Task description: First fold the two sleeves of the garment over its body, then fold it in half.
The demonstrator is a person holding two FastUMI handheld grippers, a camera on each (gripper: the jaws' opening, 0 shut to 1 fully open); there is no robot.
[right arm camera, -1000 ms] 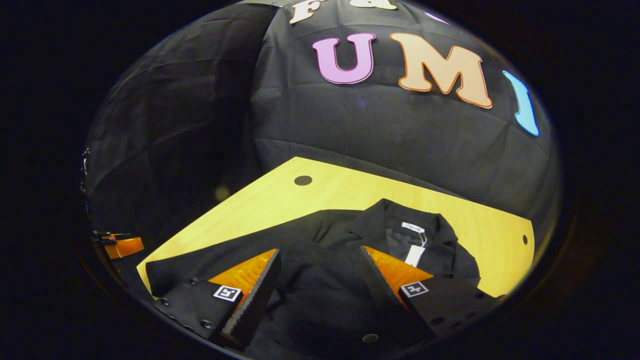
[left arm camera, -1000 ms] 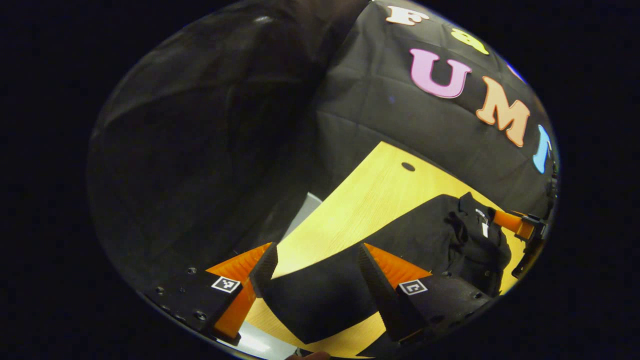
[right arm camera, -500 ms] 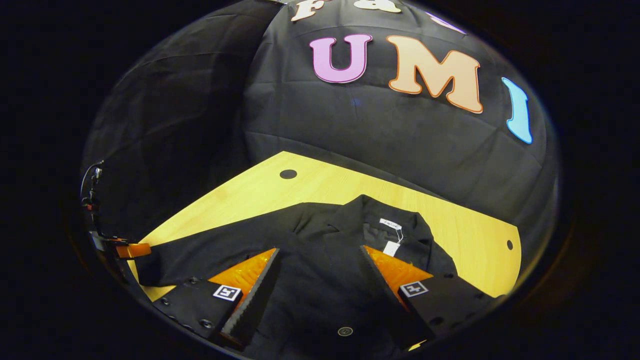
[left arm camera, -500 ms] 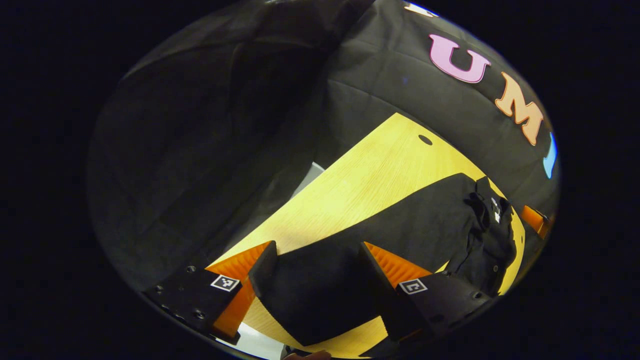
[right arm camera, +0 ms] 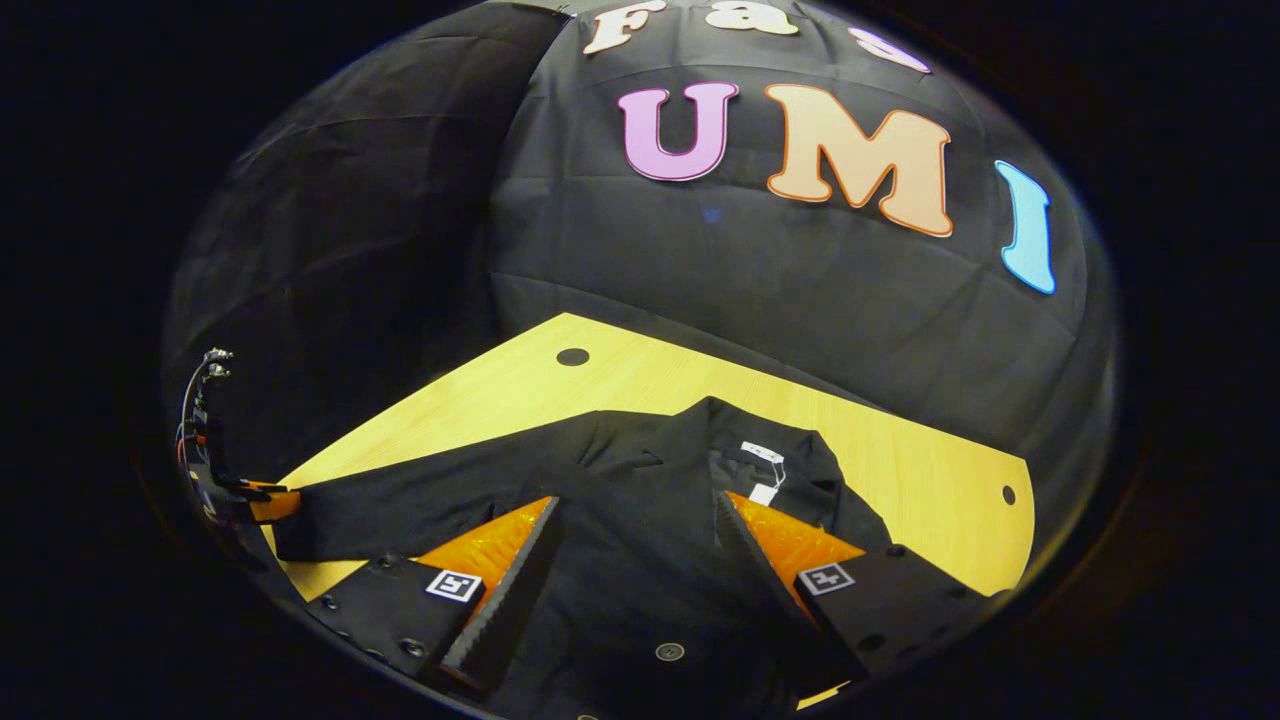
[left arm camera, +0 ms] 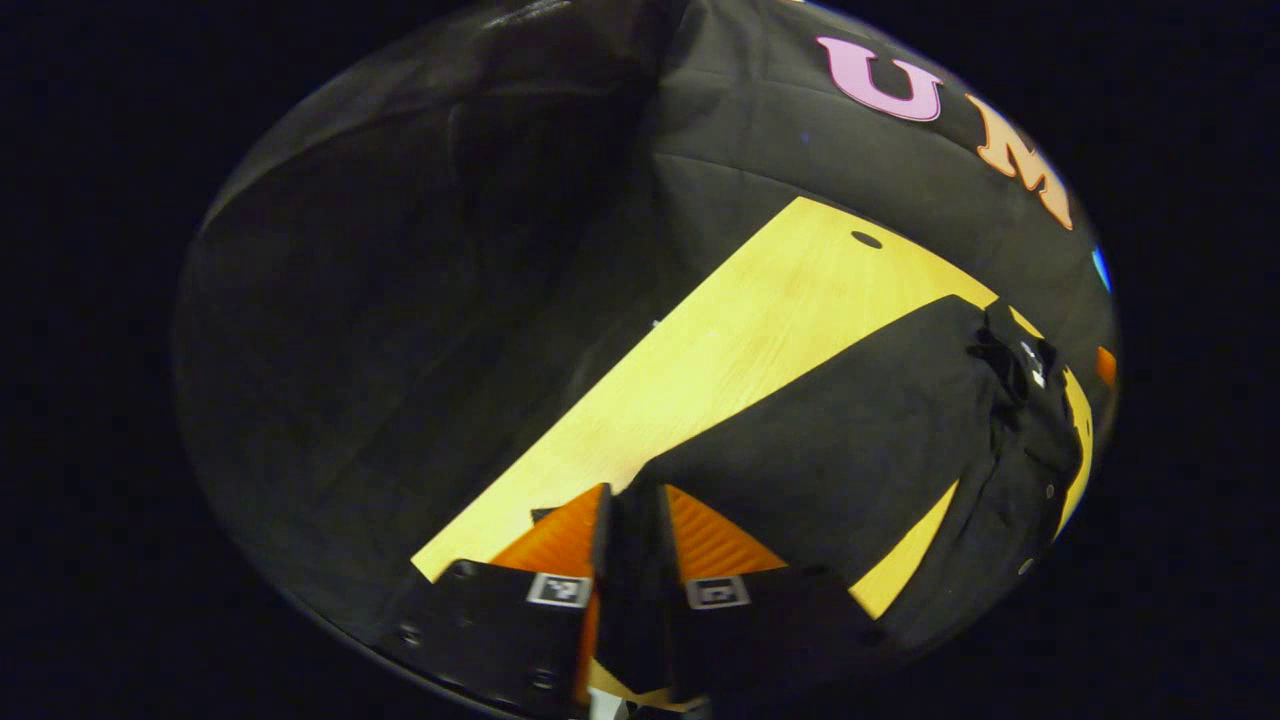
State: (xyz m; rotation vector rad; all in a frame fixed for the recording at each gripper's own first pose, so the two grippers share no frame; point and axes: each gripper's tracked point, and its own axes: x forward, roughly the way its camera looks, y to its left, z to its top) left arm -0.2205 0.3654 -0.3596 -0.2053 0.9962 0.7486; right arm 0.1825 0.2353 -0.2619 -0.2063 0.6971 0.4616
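The left gripper [left arm camera: 630, 510] is pinching the sleeve [left arm camera: 800, 460] cuff between narrow fingers; the right gripper [right arm camera: 635, 520] is hovering wide. Next: carrying it over the garment [right arm camera: 640, 560] body.

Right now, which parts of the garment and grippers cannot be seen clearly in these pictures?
- Sleeve end, left gripper view: hidden between the left gripper fingers.
- Garment hem, right gripper view: cut off by the bottom edge.
- Tag print: too small.
- Left gripper, right gripper view: too small at the left rim.
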